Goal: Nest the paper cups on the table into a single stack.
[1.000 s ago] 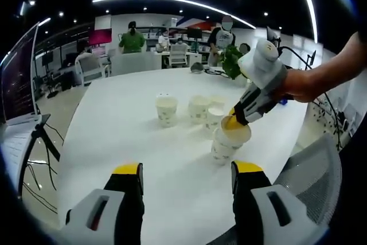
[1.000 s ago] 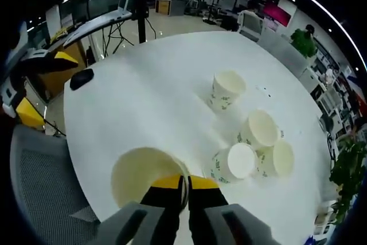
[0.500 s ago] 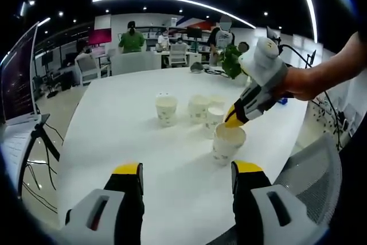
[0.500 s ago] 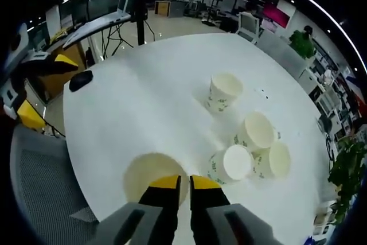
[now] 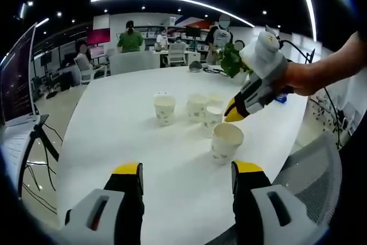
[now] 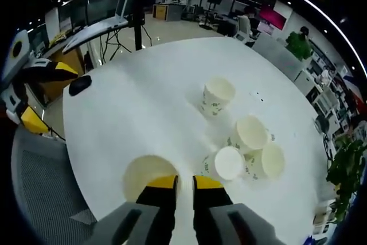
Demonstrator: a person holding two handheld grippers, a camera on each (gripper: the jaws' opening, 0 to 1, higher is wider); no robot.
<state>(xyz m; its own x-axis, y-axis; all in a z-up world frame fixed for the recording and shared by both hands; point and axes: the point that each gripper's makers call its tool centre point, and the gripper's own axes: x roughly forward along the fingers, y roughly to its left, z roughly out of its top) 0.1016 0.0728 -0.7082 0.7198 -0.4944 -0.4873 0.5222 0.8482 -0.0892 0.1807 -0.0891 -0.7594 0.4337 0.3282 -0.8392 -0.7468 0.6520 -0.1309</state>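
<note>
On the round white table [image 5: 114, 124] a nested stack of paper cups [image 5: 225, 142] with green print stands nearest me. Farther off one cup [image 5: 164, 108] stands alone, and a cluster of three cups [image 5: 206, 110] sits close together. My left gripper [image 5: 187, 170] hovers open over the near table edge, holding nothing. My right gripper [image 5: 234, 114] hangs just above and behind the stack, apart from it. In the right gripper view the stack [image 6: 146, 173] lies just left of the right gripper [image 6: 184, 183], whose jaws stand slightly parted and empty. Beyond are the lone cup [image 6: 217, 96] and the cluster [image 6: 246, 150].
A grey mesh chair [image 5: 312, 164] stands at the table's near edge, also as chair [image 6: 40, 187]. A small black object [image 6: 79, 84] lies on the table near the left gripper [image 6: 43, 96]. A screen on a stand [image 5: 17, 78] is at the left. People stand far behind.
My right gripper let go of the cup it was lowering, leaving it nested on the near stack, then lifted a little away with jaws parted. The left gripper stayed still.
</note>
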